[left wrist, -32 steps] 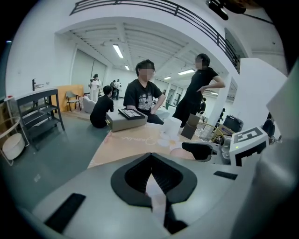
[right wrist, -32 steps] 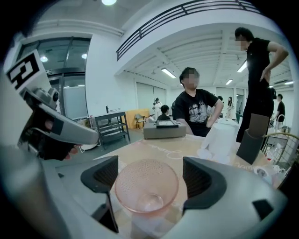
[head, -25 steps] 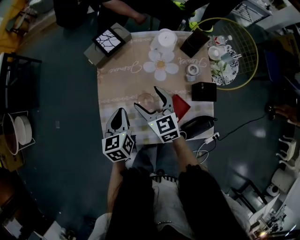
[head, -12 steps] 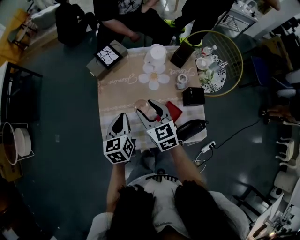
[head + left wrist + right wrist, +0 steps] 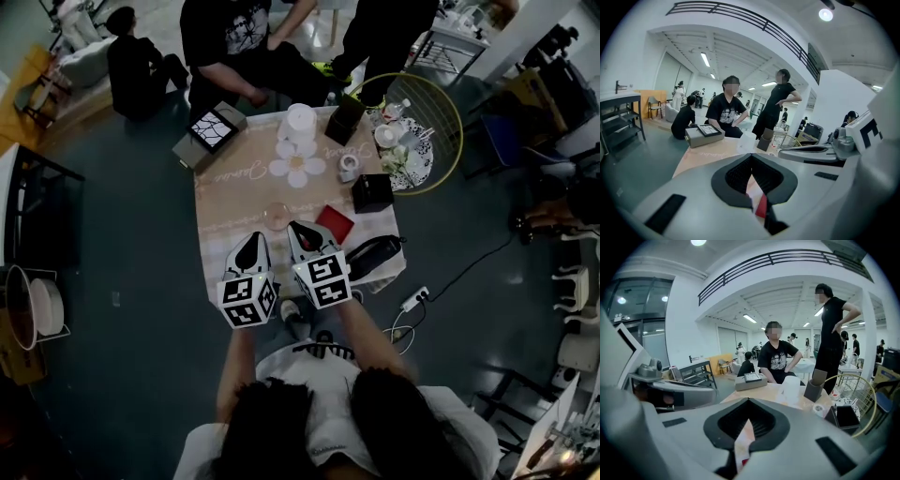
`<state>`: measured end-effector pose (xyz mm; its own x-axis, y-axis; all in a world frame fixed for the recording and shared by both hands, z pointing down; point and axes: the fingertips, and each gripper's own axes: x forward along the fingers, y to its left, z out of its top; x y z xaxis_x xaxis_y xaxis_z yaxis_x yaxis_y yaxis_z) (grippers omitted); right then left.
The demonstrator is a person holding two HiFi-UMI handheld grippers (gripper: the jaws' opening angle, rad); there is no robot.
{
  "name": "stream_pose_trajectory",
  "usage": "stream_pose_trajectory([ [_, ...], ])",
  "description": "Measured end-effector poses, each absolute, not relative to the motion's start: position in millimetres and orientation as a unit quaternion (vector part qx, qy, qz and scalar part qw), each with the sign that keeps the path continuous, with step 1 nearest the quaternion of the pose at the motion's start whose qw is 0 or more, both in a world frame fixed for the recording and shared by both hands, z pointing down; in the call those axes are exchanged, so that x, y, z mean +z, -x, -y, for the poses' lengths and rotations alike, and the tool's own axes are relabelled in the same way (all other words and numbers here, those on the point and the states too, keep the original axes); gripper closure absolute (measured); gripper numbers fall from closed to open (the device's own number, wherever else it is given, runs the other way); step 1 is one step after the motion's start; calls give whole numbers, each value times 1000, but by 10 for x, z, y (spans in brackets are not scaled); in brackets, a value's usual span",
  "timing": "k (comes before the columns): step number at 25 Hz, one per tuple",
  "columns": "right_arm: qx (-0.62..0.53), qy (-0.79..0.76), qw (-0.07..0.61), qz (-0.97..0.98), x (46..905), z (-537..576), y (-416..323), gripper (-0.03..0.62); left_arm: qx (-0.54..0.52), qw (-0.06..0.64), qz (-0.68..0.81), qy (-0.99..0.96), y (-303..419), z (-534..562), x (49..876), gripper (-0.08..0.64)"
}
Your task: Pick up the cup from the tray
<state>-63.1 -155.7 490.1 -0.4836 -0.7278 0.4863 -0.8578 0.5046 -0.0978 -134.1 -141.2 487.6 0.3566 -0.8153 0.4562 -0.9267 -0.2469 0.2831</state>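
1. Over the near edge of the beige-clothed table, keep both grippers raised off the cloth while settling on the target.
2. Check the left gripper: jaws met at the tips, holding nothing.
3. Check the right gripper: jaws just been closing and now shut tip to tip. Nothing between them, only cloth and a corner of the red square card showing through the gap.
4. Look for the task's thing at the far right corner: a small pale cup on the white floral round tray, well apart from both grippers. Too small from here to tell its shape or handle, so confirm on approach.
5. Do not mistake the clear glass cup for it. Standing on bare cloth just ahead of the right gripper and beside the red card, on no tray.
6. Spread the right jaws wide before reaching, since shut tips would likely only knock the cup over.
7. Carry the gripper high over the black square box and the grey tape roll lying along the way.
8. Come down with one jaw on each side of the cup wall and close gently. Lift straight up, minding the crowded tray.
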Motion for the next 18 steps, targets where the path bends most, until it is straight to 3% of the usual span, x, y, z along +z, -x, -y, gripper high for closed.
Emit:
stream_pose_trajectory([
  [18,147,-493,215,830,4800,1302,606,586,102,233,534,-806,1206,1199,4678,554],
])
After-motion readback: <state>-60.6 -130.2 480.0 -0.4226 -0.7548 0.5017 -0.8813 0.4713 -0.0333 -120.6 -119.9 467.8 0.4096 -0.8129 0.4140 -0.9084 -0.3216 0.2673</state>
